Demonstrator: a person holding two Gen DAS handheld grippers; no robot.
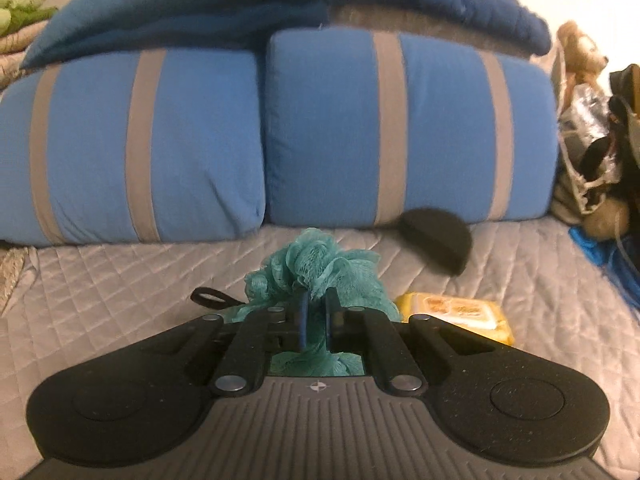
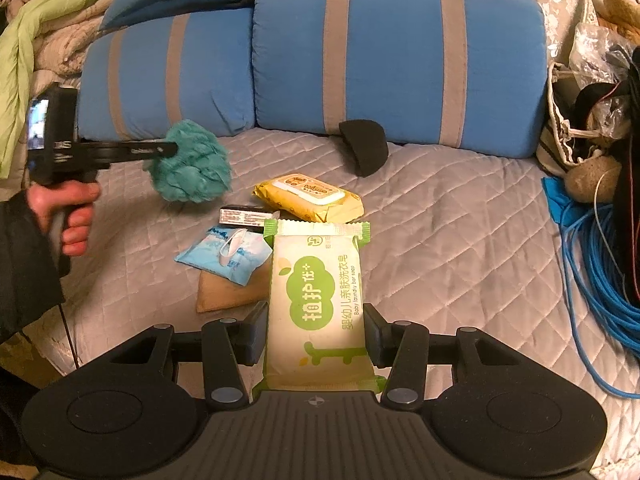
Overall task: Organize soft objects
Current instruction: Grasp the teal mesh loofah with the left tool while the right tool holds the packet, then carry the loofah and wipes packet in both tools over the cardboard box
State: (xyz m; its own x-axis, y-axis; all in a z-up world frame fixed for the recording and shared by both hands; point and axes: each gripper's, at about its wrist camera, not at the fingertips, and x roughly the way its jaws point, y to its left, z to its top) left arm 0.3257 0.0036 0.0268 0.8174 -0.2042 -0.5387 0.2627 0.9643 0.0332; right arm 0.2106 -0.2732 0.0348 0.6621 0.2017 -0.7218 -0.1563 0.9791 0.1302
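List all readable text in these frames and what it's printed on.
"Baby laundry bar soap": on the green-and-white soap pack, beside large Chinese characters I won't transcribe.
Yellow wipes pack: label print too small to read.
Small flat box: print blurred.
Blue packet: print blurred.
Nothing else legible.

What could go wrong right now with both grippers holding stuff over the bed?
1. The left gripper pinches only a small tuft of the teal bath pouf; the mesh might slip free or unravel.
2. The right gripper clamps the baby laundry soap pack near its lower end, so the long front could sag or twist out.
3. Either could drop onto the yellow wipes pack below.
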